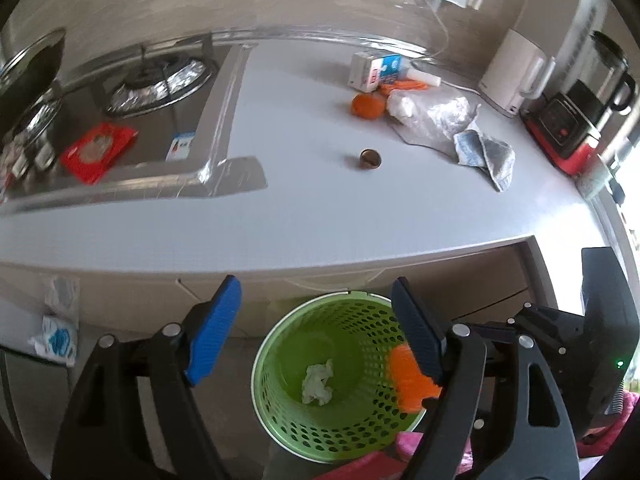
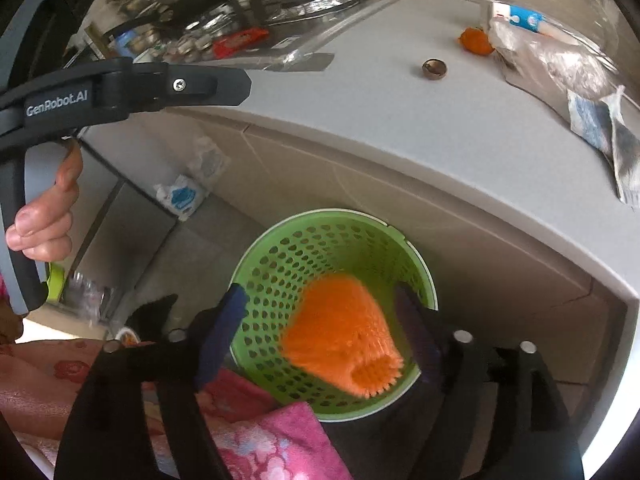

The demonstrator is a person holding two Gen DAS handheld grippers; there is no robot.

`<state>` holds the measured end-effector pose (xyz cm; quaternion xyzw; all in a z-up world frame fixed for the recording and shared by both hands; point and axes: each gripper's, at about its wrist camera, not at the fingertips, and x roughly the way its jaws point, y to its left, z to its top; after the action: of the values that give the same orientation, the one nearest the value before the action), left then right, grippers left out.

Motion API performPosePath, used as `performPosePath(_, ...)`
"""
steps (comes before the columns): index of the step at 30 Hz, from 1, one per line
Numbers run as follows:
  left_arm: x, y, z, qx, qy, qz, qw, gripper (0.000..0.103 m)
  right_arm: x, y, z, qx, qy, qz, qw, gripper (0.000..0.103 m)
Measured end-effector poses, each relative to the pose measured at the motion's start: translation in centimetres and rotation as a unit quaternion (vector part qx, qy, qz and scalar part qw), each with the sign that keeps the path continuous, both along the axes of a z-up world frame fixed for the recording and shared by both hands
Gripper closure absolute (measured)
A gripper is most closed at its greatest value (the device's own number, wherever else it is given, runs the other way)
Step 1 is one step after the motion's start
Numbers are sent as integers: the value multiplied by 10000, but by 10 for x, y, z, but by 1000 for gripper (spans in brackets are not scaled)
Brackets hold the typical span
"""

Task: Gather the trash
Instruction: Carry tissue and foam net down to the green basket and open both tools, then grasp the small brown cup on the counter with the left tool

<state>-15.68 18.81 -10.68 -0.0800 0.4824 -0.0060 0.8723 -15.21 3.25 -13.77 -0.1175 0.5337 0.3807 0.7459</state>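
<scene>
Orange spiky rubber piece: in mid-air, blurred, inside the rim of the green perforated plastic bin, long axis tilted down.
Right hand-held gripper: released, directly above it, nearer.
Left hand-held gripper: released, empty.
White table: more litter remains.

A basket stands below the counter, tissue inside.
</scene>
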Motion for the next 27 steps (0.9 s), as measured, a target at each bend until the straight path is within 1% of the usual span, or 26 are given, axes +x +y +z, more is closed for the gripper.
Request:
performPosePath(5, 16, 0, -3, -34, 15, -387, 9992, 29, 1, -5, 12, -26, -195, -570, 9982, 16)
performPosePath(9, 33, -8, -2, -48, -136, -588, 9982, 29, 8, -20, 28, -23, -431, -1058, 9934, 13)
performPosePath(15, 62, -32, -1, 41, -417, -641, 9971, 29, 41, -51, 48, -85, -734, -1306, 9887, 12)
performPosePath(18, 81, -44, -5, 52, -532, -534, 9971, 29, 64, -69, 55, -87, -834, -1292, 9881, 12)
performPosePath(20, 98, -53, -11, 77, -505, -333, 9981, 29, 77, -77, 57, -103, -834, -1221, 9890, 12)
performPosePath(23, 117, -63, -20, 224, -468, -116, 9986, 29, 100, -97, 59, -167, -926, -1073, 9898, 11)
performPosePath(25, 132, -68, -29, 317, -371, 59, 9988, 33, 114, -106, 58, -165, -924, -1040, 9901, 11)
performPosePath(27, 140, -70, -36, 330, -268, 201, 9989, 36, 128, -114, 56, -76, -891, -1027, 9907, 11)
